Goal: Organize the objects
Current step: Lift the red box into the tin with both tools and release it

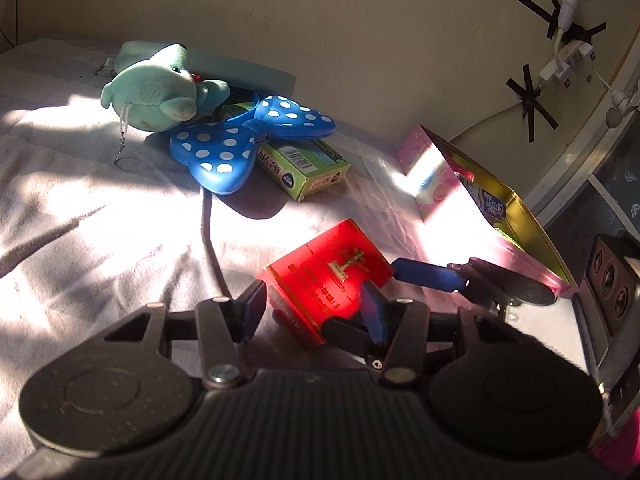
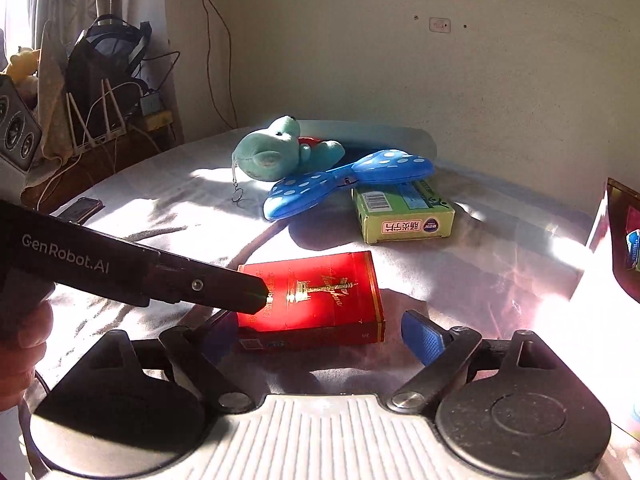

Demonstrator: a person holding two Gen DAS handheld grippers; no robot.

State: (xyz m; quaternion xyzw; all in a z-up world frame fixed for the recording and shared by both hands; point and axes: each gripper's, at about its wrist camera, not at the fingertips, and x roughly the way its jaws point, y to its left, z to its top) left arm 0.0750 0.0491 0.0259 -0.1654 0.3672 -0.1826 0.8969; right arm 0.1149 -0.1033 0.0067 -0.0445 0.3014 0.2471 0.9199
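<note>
Sunlit bedsheet [image 2: 140, 216]: one red box [image 2: 312, 296] (gripped), one plush [image 2: 268, 156].

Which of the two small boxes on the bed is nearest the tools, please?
The red box; it lies between the tools, while the green box sits farther back under the blue bow.

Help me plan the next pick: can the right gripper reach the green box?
Likely yes: right gripper open, green box bare at its near end; blue bow overlaps only its far edge.

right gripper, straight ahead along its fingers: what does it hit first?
Most likely the red box. It lies flat on the cloth directly ahead, between the lines of the open right gripper. The left gripper's finger overlaps the box's left edge and may be touched too; depth is unclear.
</note>
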